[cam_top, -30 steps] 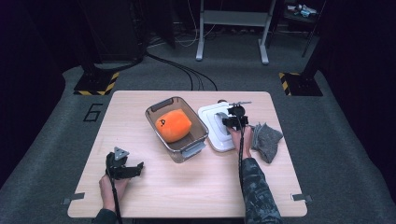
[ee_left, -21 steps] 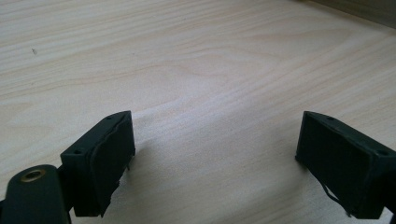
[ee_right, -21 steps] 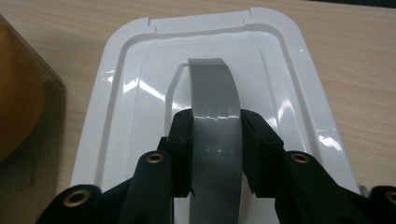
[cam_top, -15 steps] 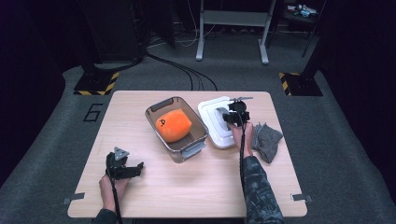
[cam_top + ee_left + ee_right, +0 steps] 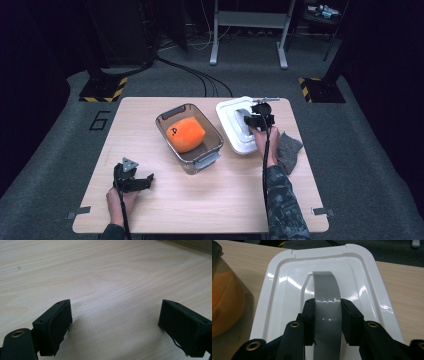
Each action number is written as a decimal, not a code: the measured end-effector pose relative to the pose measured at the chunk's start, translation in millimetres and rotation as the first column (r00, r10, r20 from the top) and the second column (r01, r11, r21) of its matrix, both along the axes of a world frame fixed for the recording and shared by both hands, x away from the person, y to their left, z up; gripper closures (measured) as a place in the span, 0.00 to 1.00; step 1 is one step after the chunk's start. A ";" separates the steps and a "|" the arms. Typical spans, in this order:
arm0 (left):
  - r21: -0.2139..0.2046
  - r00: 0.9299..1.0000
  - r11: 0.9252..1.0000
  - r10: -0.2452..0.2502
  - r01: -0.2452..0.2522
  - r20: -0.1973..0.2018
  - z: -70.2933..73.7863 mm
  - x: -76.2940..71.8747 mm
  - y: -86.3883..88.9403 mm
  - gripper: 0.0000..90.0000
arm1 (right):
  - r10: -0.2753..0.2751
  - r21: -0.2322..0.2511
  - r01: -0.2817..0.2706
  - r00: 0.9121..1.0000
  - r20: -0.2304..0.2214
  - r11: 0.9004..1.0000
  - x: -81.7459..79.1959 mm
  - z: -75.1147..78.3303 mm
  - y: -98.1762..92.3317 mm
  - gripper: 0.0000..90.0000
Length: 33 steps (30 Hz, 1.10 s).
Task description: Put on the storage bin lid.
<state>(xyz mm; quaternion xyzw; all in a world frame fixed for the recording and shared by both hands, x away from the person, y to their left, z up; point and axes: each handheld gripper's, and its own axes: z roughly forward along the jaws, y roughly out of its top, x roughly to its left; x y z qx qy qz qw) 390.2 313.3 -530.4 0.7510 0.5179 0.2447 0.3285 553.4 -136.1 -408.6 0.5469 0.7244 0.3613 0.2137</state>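
Right of the container [image 5: 192, 137], the right gripper [image 5: 327, 315] clamps the white lid's [image 5: 232, 127] grey handle [image 5: 326, 295], lid lengthwise front-to-back.

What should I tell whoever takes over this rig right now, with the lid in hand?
Right gripper: shut on the grey handle of the white lid, at the table's far right.
Left gripper: open, holding nothing, low over the bare table near its front left.
Clear container: mid-table, uncovered, orange plush inside. Grey cloth lies right of the lid.
Done: lid gripped.
Left, probably: carry the lid over and seat it on the container.
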 end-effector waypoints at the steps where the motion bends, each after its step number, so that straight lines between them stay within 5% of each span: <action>1: 0.000 1.000 1.000 0.000 0.000 0.000 0.0 0.0 0.0 0.12 | 0.003 0.000 -0.003 1.000 0.000 1.000 -0.5 2.3 -1.2 0.74; 20: 0.003 1.000 1.000 0.005 -0.005 0.008 -0.4 -0.2 -0.6 0.12 | 0.029 0.008 -0.029 0.998 0.054 1.000 -13.4 47.4 -2.2 0.74; 33: 0.003 1.000 1.000 0.005 -0.005 0.007 -0.3 -0.2 -0.5 0.12 | 0.101 0.016 -0.103 0.992 0.070 0.995 -25.6 71.2 25.0 0.74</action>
